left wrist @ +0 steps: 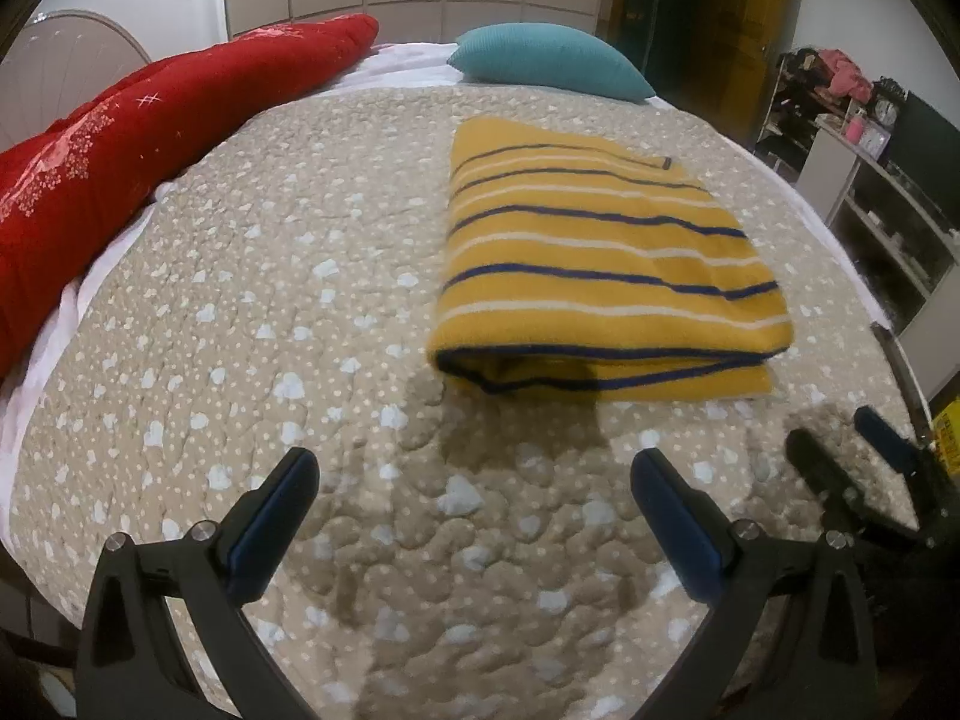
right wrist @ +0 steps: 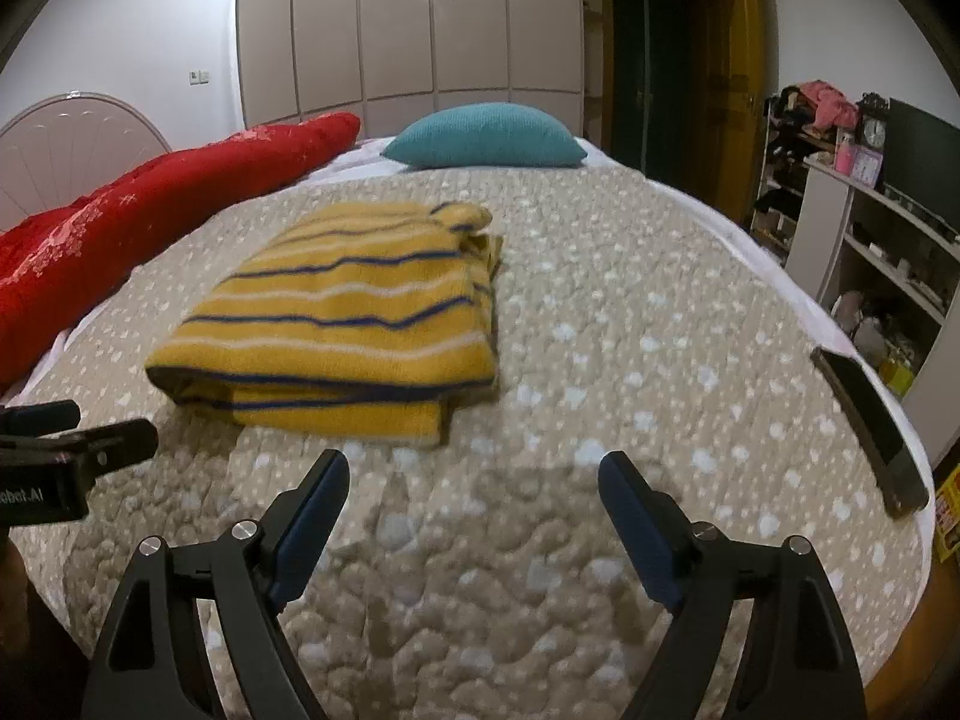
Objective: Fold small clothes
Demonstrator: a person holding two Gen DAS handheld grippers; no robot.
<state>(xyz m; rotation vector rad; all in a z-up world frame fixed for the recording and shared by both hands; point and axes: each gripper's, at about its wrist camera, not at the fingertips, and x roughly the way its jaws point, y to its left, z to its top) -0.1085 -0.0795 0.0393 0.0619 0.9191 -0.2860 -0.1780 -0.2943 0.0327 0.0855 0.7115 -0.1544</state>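
Note:
A yellow garment with blue and white stripes lies folded into a thick rectangle on the beige spotted bedspread. It also shows in the right wrist view, ahead and to the left. My left gripper is open and empty, hovering over the bedspread just in front of the garment's near edge. My right gripper is open and empty, to the right of the garment and short of it. The right gripper's fingers show at the right of the left wrist view.
A red quilt lies along the bed's left side. A teal pillow sits at the far end. A dark phone lies near the bed's right edge. Shelves stand to the right, wardrobes behind.

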